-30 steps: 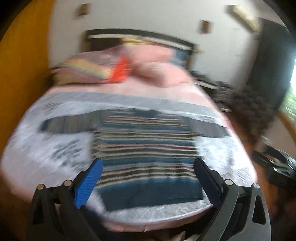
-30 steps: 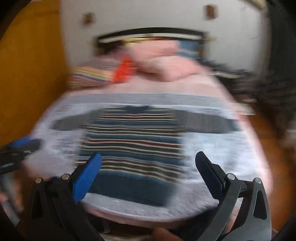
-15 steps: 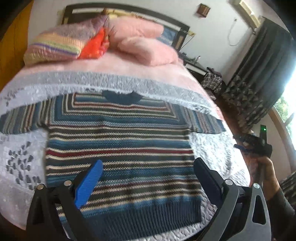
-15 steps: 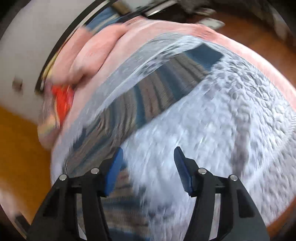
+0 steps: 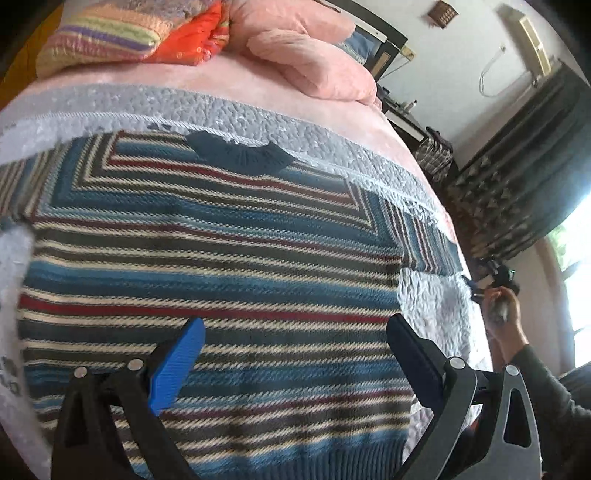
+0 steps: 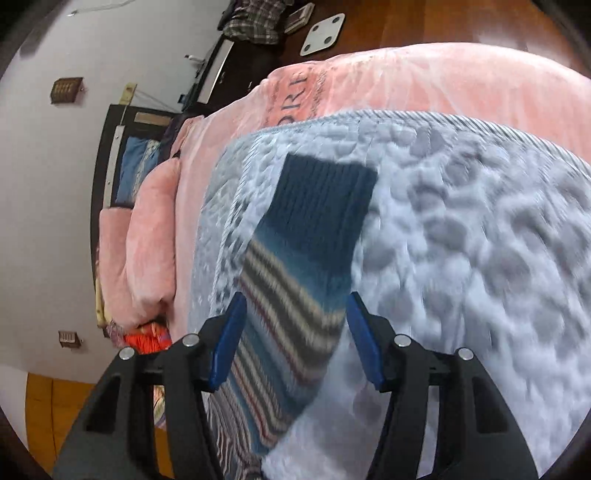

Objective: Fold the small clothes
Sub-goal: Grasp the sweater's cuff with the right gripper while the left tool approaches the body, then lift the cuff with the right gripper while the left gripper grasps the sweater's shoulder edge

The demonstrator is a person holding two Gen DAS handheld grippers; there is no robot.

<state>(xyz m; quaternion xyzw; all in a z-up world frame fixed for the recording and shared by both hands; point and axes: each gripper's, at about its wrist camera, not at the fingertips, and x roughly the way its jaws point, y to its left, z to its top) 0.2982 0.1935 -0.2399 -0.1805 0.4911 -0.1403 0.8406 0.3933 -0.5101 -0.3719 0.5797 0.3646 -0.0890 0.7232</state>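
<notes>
A striped knit sweater (image 5: pixel 221 266) in blue, cream, grey and red lies flat on a grey quilt (image 5: pixel 258 114), its dark blue collar (image 5: pixel 240 155) toward the pillows. My left gripper (image 5: pixel 295 354) hovers open over the sweater's lower body with nothing between its fingers. In the right wrist view the sweater's right sleeve (image 6: pixel 295 280) stretches out, ending in a dark blue cuff (image 6: pixel 325 199). My right gripper (image 6: pixel 295 328) stands open, straddling that sleeve just behind the cuff. The left wrist view shows a hand holding the right gripper (image 5: pixel 476 288) at the sleeve's end.
Pink pillows (image 5: pixel 314 59) and a striped cushion (image 5: pixel 110 33) with an orange one lie at the head of the bed. A pink blanket (image 6: pixel 406 81) hangs over the bed's side. A white scale (image 6: pixel 323 33) and clothes sit on the wooden floor. Dark curtains (image 5: pixel 517 166) hang right.
My left gripper has come down closer over the sweater's body. My right gripper has swung out to the right sleeve and now straddles it near the cuff, narrower than a second ago.
</notes>
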